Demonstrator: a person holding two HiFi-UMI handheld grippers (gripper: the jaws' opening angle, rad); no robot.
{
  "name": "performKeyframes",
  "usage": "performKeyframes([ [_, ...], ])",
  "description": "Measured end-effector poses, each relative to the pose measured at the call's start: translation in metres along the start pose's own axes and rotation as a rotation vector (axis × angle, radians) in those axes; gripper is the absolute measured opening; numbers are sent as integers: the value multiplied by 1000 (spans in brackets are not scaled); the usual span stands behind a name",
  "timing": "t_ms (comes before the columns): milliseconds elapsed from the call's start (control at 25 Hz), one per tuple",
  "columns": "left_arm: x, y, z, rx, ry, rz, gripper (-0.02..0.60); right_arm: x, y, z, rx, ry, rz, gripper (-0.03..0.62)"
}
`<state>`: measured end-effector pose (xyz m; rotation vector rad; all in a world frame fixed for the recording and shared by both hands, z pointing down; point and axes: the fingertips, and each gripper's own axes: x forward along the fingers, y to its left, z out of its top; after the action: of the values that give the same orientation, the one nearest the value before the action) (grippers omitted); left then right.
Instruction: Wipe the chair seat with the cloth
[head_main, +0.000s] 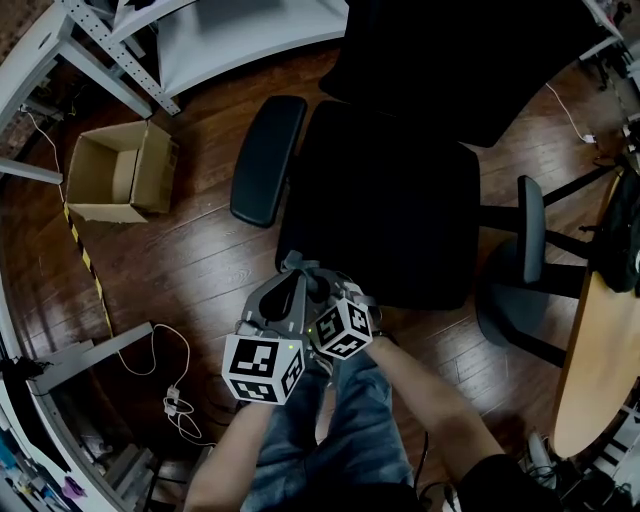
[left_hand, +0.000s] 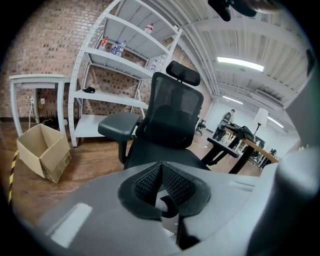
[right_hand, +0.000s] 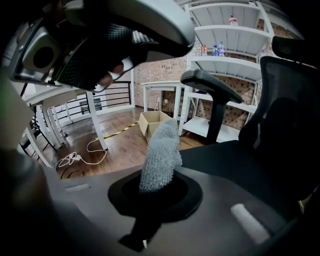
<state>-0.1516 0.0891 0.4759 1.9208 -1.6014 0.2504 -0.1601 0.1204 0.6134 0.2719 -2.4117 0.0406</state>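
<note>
The black office chair's seat (head_main: 400, 200) lies just beyond both grippers, which I hold close together at its front edge. From my right gripper (right_hand: 159, 172) a grey fuzzy cloth (right_hand: 161, 150) sticks up, pinched between the shut jaws, with the seat (right_hand: 235, 160) to its right. The left gripper (left_hand: 161, 172) points at the seat (left_hand: 155, 156) and the mesh backrest (left_hand: 172, 107); its ribbed pads (left_hand: 180, 182) meet at the tips with nothing between them. In the head view the left gripper (head_main: 288, 292) and right gripper (head_main: 345, 298) are side by side and the cloth is hidden.
The chair's left armrest (head_main: 268, 158) juts out beside the seat. An open cardboard box (head_main: 120, 175) stands on the wood floor to the left, with white shelving (left_hand: 125, 55) behind it. A cable (head_main: 170, 400) lies on the floor. A wooden table (head_main: 600, 350) is at the right.
</note>
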Motion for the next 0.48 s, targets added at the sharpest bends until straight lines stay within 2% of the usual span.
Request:
performKeyframes([
  [200, 20, -14, 24, 5, -24, -12, -2, -20, -53, 10, -22, -19, -54, 14],
  [480, 57, -36, 52, 33, -14, -42, -2, -33, -166, 21, -72, -5, -147, 14],
])
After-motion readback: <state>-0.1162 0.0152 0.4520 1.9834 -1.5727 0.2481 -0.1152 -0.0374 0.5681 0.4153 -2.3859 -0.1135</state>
